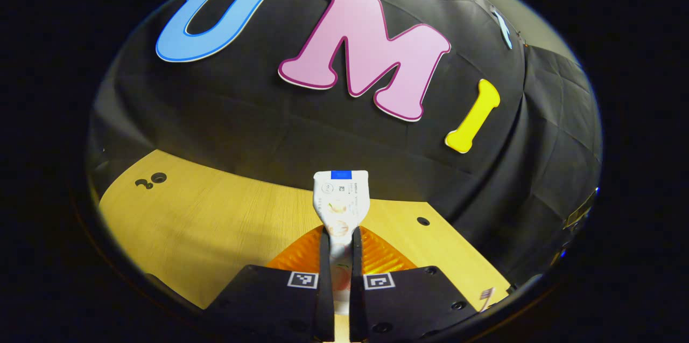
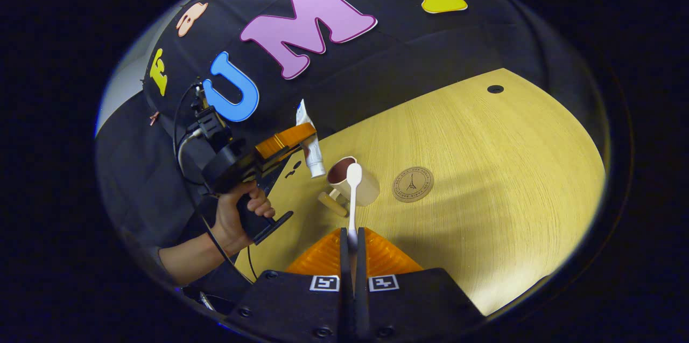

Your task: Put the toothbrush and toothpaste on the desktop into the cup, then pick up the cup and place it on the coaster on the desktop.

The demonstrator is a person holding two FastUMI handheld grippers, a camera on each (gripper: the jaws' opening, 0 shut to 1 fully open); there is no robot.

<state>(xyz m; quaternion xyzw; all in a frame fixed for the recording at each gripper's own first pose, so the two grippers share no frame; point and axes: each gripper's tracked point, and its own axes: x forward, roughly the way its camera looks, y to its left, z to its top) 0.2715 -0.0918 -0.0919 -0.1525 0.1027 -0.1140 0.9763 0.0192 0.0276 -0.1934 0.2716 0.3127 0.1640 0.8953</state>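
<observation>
Clamped between my right gripper's (image 2: 352, 243) fingers is the toothbrush (image 2: 353, 197), its pale end reaching up toward the cup (image 2: 352, 180) and overlapping the rim in the right gripper view. From that angle I can't tell whether it sits over the mouth or short of it.

My left gripper (image 1: 340, 257) is closed on the toothpaste (image 1: 341, 200), both fingers pressing the tube's lower part while the crimped end sticks out ahead. In the right gripper view that tube (image 2: 311, 146) hangs just left of the cup and above it, cap end down, carried by the hand (image 2: 239, 214) holding the left tool.

Right of the cup, close but apart, the coaster (image 2: 413, 184) lies on the wooden desktop (image 2: 511, 170). The cup stands tilted in view, its handle toward me.

Both items are converging on one small opening, so I judge the main risk is collision above it. A brush released off-centre could strike the rim and tip the light cup. The tube, held low, might swing on release and miss.
</observation>
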